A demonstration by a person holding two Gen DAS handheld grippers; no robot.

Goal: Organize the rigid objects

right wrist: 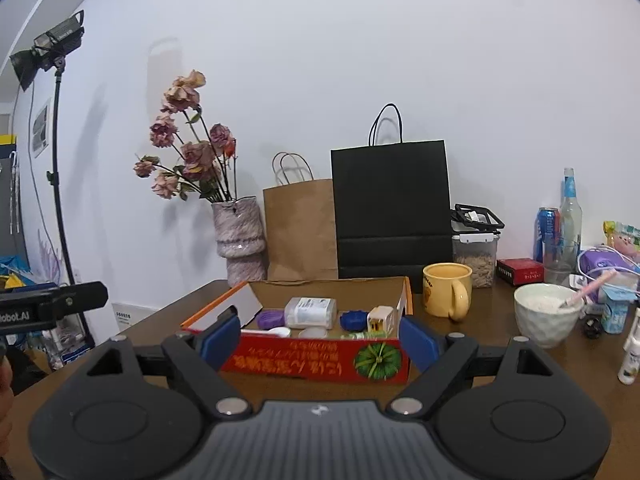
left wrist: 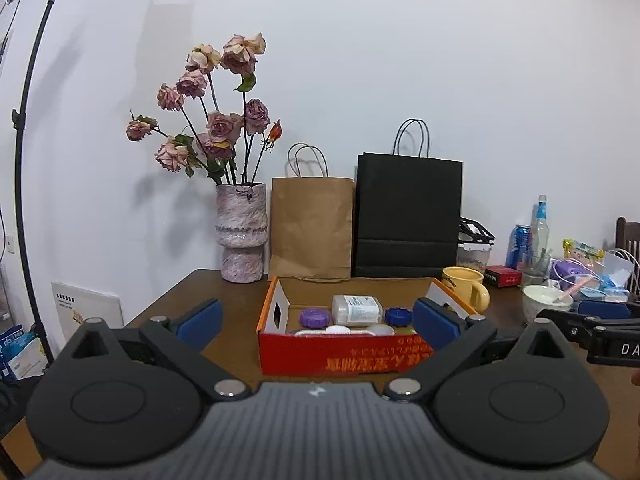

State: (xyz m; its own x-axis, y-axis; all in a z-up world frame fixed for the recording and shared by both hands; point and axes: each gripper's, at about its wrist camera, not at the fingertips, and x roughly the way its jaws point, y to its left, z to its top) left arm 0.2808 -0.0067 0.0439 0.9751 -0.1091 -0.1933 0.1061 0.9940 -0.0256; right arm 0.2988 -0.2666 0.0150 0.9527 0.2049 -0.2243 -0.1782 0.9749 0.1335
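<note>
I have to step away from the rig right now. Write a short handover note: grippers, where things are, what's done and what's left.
Left gripper: open, nothing between its fingers.
Right gripper: open, also holding nothing.
The red cardboard box sits on the table right in front of both grippers.
Done: a white bottle, a purple lid, a blue lid and a small white cube are in the box.
Left: small white bottles stand outside at the table's right; box them if they belong.

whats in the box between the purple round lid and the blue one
A clear plastic container with a white label lies between the purple lid and the blue lid inside the red cardboard box, as both wrist views show.
</note>
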